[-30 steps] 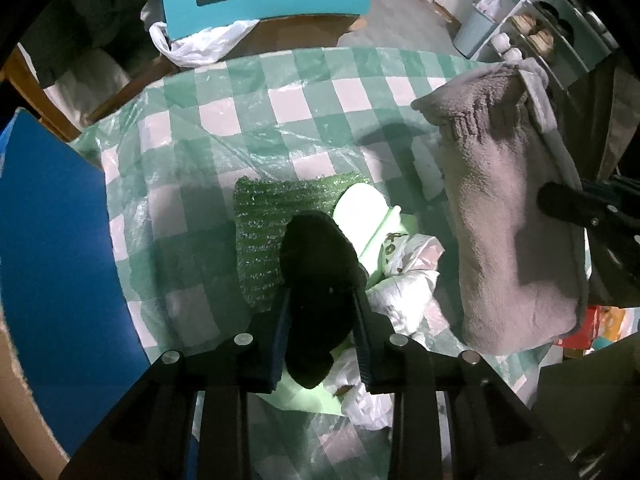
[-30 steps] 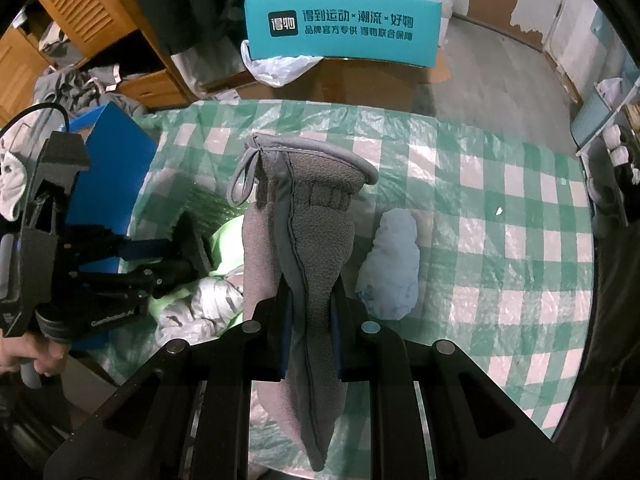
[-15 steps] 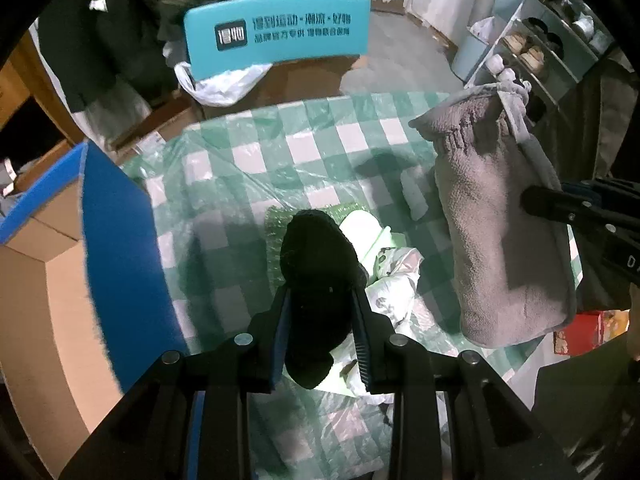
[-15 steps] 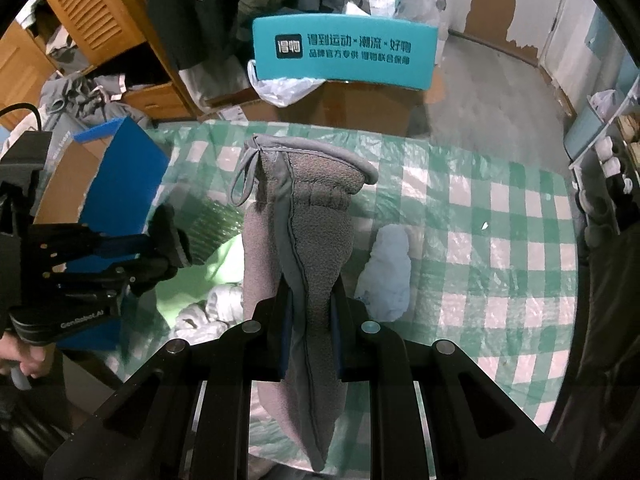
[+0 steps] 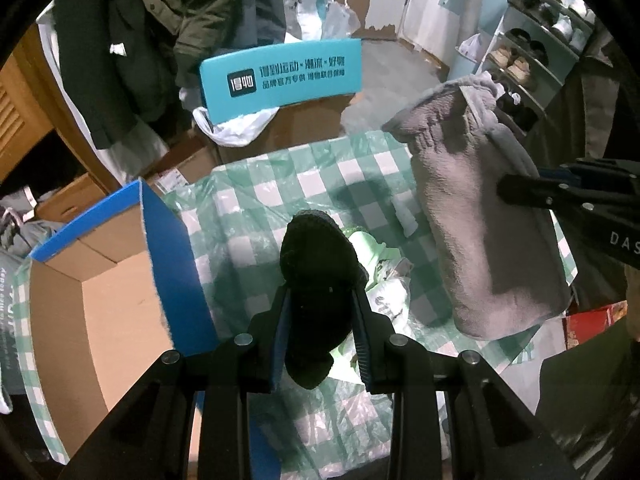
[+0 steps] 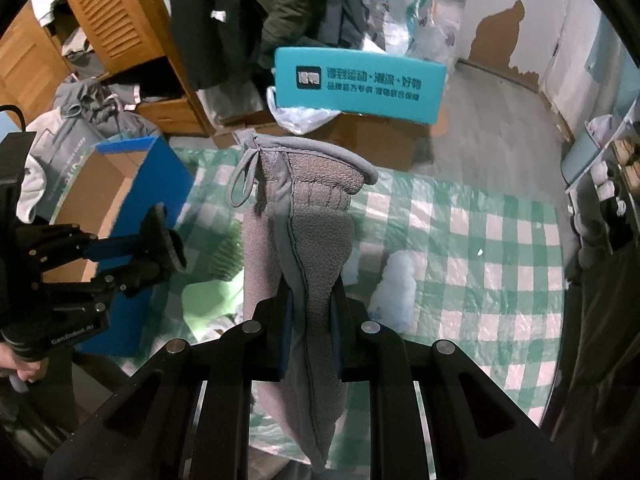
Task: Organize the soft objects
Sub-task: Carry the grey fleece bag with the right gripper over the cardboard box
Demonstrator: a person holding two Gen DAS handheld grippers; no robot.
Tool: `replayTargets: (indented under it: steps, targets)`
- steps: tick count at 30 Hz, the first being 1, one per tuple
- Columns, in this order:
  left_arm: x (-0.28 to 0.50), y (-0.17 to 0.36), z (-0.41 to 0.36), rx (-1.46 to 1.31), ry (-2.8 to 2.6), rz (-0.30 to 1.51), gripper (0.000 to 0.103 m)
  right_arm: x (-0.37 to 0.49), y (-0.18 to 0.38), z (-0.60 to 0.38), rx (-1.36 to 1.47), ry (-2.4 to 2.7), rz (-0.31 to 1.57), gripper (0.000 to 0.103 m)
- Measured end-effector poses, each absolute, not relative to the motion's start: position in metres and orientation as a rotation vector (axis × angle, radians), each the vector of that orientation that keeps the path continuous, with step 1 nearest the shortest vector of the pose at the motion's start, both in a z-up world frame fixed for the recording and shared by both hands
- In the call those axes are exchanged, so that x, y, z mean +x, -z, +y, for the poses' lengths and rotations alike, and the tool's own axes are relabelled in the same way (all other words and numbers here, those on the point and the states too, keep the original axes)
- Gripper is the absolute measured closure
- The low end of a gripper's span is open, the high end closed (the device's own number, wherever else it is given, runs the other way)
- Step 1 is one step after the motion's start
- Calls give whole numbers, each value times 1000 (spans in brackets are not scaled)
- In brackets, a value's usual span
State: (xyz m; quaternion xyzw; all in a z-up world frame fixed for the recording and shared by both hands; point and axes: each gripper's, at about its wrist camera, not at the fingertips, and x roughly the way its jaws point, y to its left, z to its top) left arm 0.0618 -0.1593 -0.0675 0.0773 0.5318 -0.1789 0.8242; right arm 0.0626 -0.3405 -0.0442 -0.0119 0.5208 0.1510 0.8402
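My left gripper (image 5: 320, 312) is shut on a black soft item (image 5: 316, 268) and holds it high above the green checked table (image 5: 280, 184). My right gripper (image 6: 310, 300) is shut on a grey fleece mitt (image 6: 308, 216), which hangs upright; the mitt also shows at the right of the left wrist view (image 5: 480, 220). The left gripper with the black item shows at the left of the right wrist view (image 6: 160, 244). An open cardboard box with blue flaps (image 5: 108, 280) stands to the left of the table. A pale blue soft bundle (image 6: 394, 280) lies on the table.
Green and white plastic packets (image 5: 384, 276) lie on the table under the black item. A teal sign (image 5: 280, 76) on a cardboard box stands beyond the table. A shoe rack (image 5: 532, 52) is at the right, and wooden cupboards with hanging coats (image 6: 120, 32) at the left.
Both grippers have risen well above the table with their items. The left view now takes in the open box at the left. Both grips are unchanged.
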Motion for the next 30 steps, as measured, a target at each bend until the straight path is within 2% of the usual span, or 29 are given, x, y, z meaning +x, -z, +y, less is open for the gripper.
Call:
replayTargets:
  steps: [30]
  targets:
    - [52, 33, -59, 5, 303, 1092, 73, 57, -10, -253, -62, -463, 1009, 88]
